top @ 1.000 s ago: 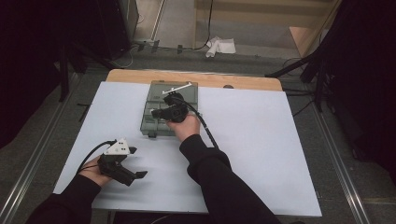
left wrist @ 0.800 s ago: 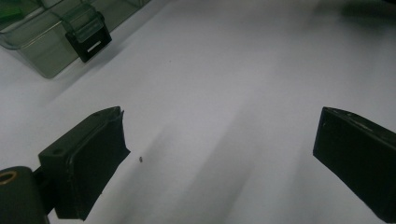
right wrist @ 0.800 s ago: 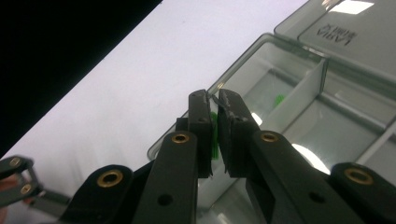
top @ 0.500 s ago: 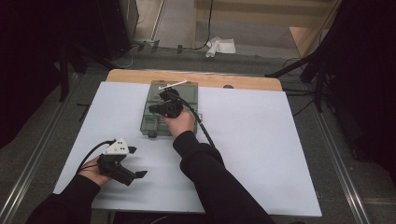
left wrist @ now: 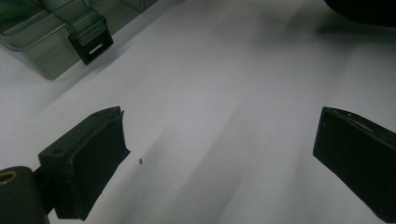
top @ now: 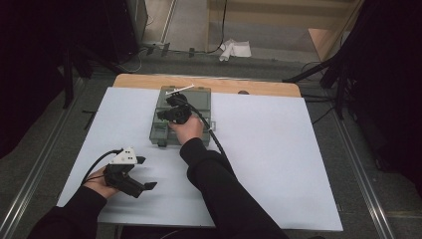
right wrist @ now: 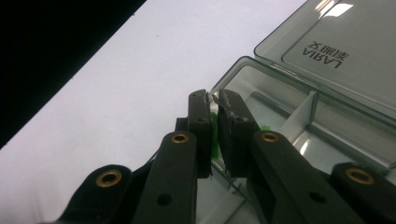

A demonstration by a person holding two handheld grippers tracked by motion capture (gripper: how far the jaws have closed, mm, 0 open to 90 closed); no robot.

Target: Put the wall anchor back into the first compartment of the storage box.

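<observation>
A smoky transparent compartment box [top: 201, 102] lies at the table's far middle, and its lid [right wrist: 345, 51] with printed letters is raised. My right gripper [top: 160, 115] reaches over the box and points toward its left rim. In the right gripper view the jaws [right wrist: 213, 100] stand almost together at the rim [right wrist: 243, 60], with a small green piece [right wrist: 214, 135] in the narrow gap between the pads. My left gripper [top: 142, 174] rests low over the table's near left, open, with bare white surface between its jaws [left wrist: 222, 116].
The box's dark latch [left wrist: 91, 42] faces the near side. A white sheet [top: 278, 164] covers the table, with a wooden strip [top: 259, 87] along the far edge. The right gripper's cable [top: 214, 137] trails across the box's near right corner. Dark stands and floor surround the table.
My right gripper has shifted a little to the left and farther over the box. The left gripper has stayed where it was.
</observation>
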